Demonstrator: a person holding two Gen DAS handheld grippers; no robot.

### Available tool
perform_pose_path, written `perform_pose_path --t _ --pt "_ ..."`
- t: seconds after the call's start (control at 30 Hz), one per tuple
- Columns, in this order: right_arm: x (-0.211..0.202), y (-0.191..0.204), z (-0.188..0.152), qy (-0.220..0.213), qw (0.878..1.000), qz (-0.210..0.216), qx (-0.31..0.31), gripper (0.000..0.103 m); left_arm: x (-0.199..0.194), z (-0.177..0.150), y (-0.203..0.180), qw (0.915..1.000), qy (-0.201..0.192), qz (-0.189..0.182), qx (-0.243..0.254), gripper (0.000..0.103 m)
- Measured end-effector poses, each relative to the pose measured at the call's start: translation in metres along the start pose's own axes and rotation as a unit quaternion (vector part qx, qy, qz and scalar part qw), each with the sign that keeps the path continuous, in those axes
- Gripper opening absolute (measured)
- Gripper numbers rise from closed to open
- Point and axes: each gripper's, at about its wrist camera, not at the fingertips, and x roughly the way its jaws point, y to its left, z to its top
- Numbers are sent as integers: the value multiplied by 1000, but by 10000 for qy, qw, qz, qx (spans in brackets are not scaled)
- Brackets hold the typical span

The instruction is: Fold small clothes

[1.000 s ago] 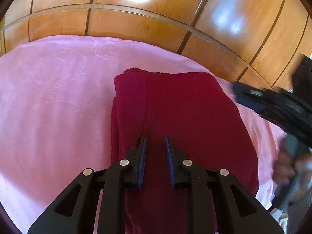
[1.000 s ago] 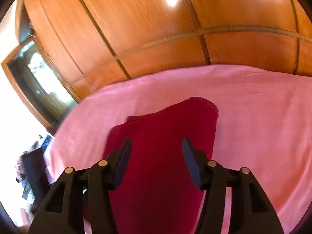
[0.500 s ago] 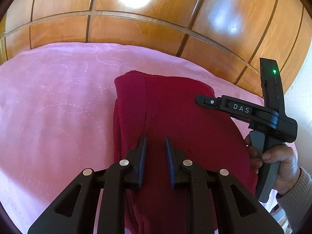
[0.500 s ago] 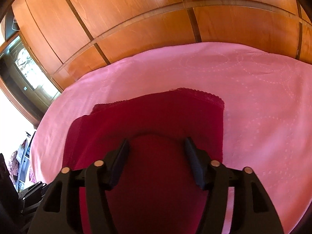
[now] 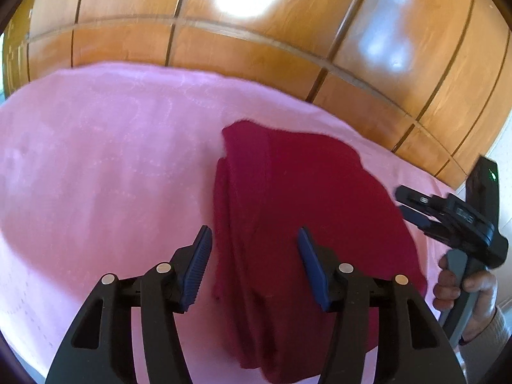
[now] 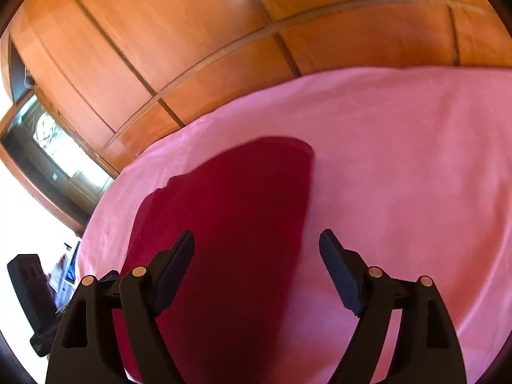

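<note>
Fold looks mostly done, judging by the layout: dark red garment (image 5: 307,224) lies as a compact multi-layer stack on the pink bedspread (image 5: 105,176), nothing held up in the air. Left of it, maybe one more fold or a smoothing pass, cannot tell if a smaller final shape is wanted

Left gripper (image 5: 254,265) fingers stand apart, having just been opening; garment's left folded edge lies under the gap, pads not pressing it. Right gripper (image 6: 256,272) fingers stand wide apart, also just been opening; cloth below the left finger and the gap, bare bedspread below the right finger, nothing clamped. In left wrist view the right gripper body shows at 3 o'clock, a hand (image 5: 464,291) on its handle, beside the garment's right edge

Garment: deep red, soft knit-like, matte, no print seen. Left wrist view puts it centre to 5 o'clock; stacked layer edges run along its left side as long ridges, far edge at 12 o'clock fairly straight, right side curved. Right wrist view shows it from centre toward 7 o'clock, top flat and dark, far corner rounded. Both views motion-blurred, fine texture unclear. Wooden panelled wardrobe (image 6: 224,32) behind the bed
</note>
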Motion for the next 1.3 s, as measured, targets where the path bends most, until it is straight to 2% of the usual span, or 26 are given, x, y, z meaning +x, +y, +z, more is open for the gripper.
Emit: perform_pose_path --t 0.07,0.2,0.4,0.47,0.53,0.6,0.67,0.73,0.83,0.9,1.03,1.17,1.3 --pt "-3 -10 -4 31 9996 133 235 81 7 -1 7 9995 208 -199 -140 54" --pt "-1 -24 -10 157 9971 491 565 82 16 -5 19 9975 354 -523 -306 54" --pt "22 -23 -7 433 9919 993 666 81 28 -6 43 9865 565 -1358 -716 52" --pt "30 -20 -5 538 9894 1173 668 74 32 -6 48 9824 622 -1546 -842 52" --pt "40 -16 -5 694 9869 1315 628 73 36 -6 50 9792 651 -1690 -918 52" --pt "45 -10 -6 761 9884 1209 523 69 35 -7 52 9775 649 -1772 -942 47" --pt "40 -3 -7 725 9908 1069 394 52 32 -8 50 9777 611 -1811 -865 41" --pt "25 8 -8 592 9937 947 122 43 28 -9 51 9758 561 -1925 -871 34" --pt "0 27 -10 380 9953 851 -252 38 20 -9 48 9715 517 -2110 -948 31" --pt "-24 35 -10 161 9961 740 -445 37 13 -10 37 9687 468 -2288 -847 31" --pt "-78 30 -8 -308 9968 567 -480 37 9 -9 -11 9608 523 -2681 -467 30" --pt "-145 3 -4 -816 9956 91 -441 37 22 -2 -75 9470 657 -3141 -129 30" --pt "-197 -36 -5 -1218 9913 -471 -189 37 42 4 -146 9360 841 -3408 273 30"
